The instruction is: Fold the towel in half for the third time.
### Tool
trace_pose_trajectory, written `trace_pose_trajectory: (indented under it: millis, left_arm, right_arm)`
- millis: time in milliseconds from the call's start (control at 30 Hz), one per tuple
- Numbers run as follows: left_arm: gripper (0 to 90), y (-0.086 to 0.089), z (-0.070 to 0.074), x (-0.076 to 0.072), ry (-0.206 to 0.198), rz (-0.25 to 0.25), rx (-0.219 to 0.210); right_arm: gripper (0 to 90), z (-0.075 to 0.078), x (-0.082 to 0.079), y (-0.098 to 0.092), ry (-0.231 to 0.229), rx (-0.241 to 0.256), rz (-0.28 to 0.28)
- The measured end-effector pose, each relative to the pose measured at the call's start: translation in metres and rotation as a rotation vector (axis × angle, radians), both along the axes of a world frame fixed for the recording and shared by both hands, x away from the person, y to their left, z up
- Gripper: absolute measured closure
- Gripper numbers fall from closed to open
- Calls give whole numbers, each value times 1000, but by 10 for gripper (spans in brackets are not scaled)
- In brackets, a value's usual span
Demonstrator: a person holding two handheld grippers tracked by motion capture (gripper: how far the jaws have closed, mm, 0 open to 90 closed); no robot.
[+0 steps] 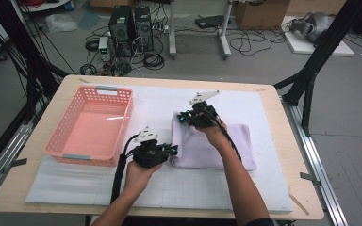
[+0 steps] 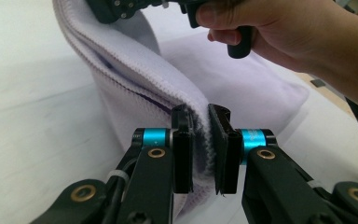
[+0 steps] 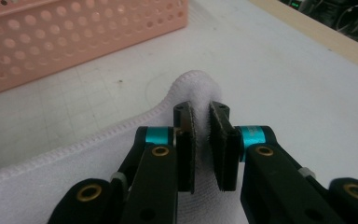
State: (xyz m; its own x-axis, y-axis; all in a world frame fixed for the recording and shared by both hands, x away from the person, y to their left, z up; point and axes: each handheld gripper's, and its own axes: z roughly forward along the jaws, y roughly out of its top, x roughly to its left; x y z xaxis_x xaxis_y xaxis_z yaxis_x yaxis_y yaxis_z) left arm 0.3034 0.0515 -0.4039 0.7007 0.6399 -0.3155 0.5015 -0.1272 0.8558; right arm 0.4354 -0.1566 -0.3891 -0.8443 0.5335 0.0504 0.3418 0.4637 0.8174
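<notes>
A pale lilac towel (image 1: 217,146) lies on the white mat, its left edge lifted off the surface. My left gripper (image 1: 172,149) is shut on the near left corner of the towel (image 2: 140,79), cloth pinched between its jaws. My right gripper (image 1: 183,117) is shut on the far left corner of the towel (image 3: 74,172), the hemmed edge bulging just past its fingertips. In the left gripper view the person's other hand (image 2: 279,32) holds the right gripper above the raised fold.
A pink perforated plastic basket (image 1: 122,127) stands on the mat to the left of the towel, also seen as the basket (image 3: 51,42) close ahead in the right gripper view. The white gridded mat (image 1: 193,188) covers a wooden table (image 1: 301,197). Cables and computers lie on the floor beyond.
</notes>
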Motion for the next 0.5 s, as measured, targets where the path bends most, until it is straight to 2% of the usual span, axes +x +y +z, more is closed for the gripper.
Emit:
trace_pose_trajectory:
  millis: [167,367,500]
  left_arm:
    - [800,-30,6,7,-4,-50,-2]
    - [799,-62,4,13,5,-84,-15]
    - [799,-84,4,16,0,-103,8]
  right_arm:
    - [813,4,-4,-31,-17,3,-43]
    - [812,5,-6,-63,-19,-15,-87]
    - [810,4,-7,-79,-14,-17,-119]
